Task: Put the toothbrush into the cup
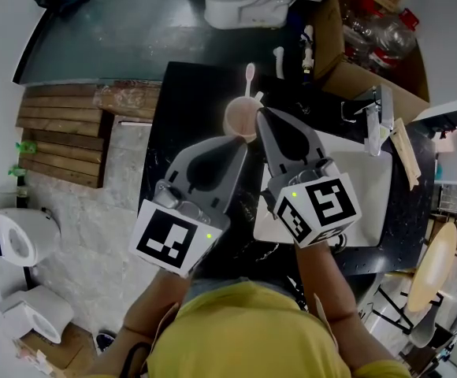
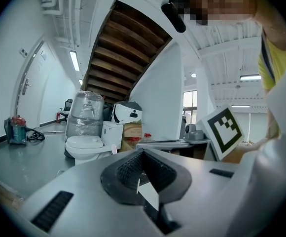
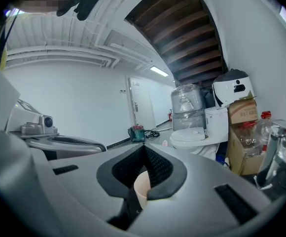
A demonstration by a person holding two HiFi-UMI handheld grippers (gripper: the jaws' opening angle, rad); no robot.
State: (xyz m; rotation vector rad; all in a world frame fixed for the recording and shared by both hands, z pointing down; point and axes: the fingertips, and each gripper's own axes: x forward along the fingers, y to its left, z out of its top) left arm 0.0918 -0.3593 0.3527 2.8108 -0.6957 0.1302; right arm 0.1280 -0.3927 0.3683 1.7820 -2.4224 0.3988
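Hovering beside the cup (image 1: 240, 119), toothbrush (image 1: 250, 75) upright inside, left gripper (image 1: 239, 141) and right gripper (image 1: 261, 111) sit closed, empty; any retreat should avoid nudging it.

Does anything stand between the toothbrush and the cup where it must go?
Nothing visible does. The toothbrush seems to stand in the cup already, its pink head above the rim. The right gripper is shut on the cup's rim.

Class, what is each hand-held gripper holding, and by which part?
Nothing. The left hand-held gripper and the right hand-held gripper are both shut with nothing pinched; the toothbrush stands free in the cup.
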